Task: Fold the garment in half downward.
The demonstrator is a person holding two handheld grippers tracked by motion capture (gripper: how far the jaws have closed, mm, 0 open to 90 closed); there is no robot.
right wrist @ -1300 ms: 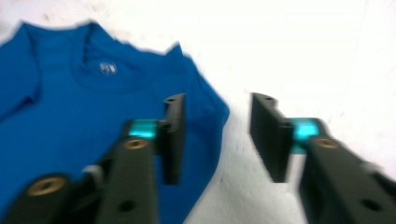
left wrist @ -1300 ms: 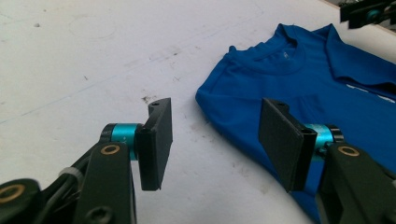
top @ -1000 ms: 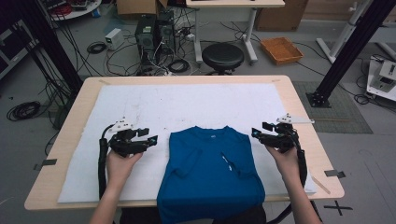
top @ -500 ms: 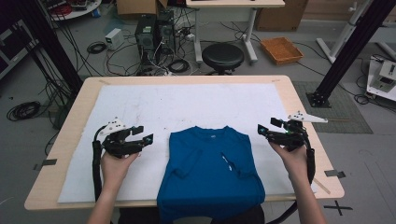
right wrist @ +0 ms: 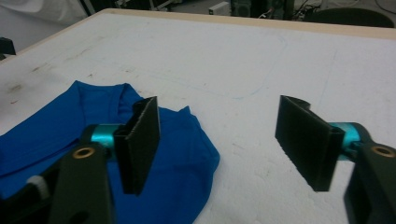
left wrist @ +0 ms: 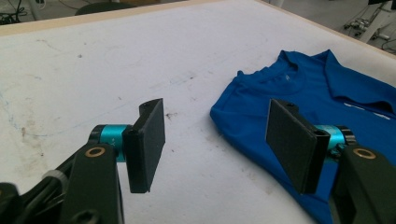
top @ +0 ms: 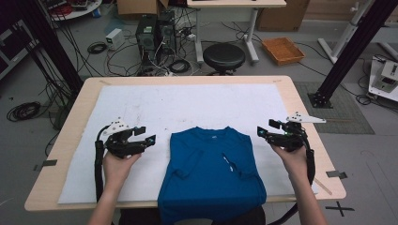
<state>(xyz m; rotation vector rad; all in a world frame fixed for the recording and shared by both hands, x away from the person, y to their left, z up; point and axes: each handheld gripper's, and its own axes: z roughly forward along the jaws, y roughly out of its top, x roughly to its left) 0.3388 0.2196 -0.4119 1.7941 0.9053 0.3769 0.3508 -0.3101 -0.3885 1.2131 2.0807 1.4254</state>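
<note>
Lay flat on the white cloth cover [top: 187, 101] of the pale wooden bench [top: 300, 101]: a bright blue short-sleeved cotton T-shirt [top: 211, 180], long axis running from the near edge toward the far side, round collar pointing away from the person, hem hanging over the near edge. Both sleeves folded inward onto the chest, a small white mark visible near the middle of the front. Sat roughly midway between the two hands, toward the near side of the bench.

Held just left of the shirt's left shoulder — the left gripper [top: 143, 140], black with teal joints, jaws standing wide apart and clamped on nothing, hovering over bare white cover in the left gripper view [left wrist: 215, 140], with the shirt's shoulder and collar seen past the right-hand jaw. Held just beside the shirt's right shoulder — the right gripper [top: 264, 132], jaws likewise spread with nothing between them, pointing inward toward the shirt; in the right gripper view [right wrist: 217, 140] the folded blue sleeve edge lay under and behind the left-hand jaw. Neither gripper touching the fabric.

Beyond the bench, on the floor: a shallow orange tray [top: 283, 50], contents too small to tell.
</note>
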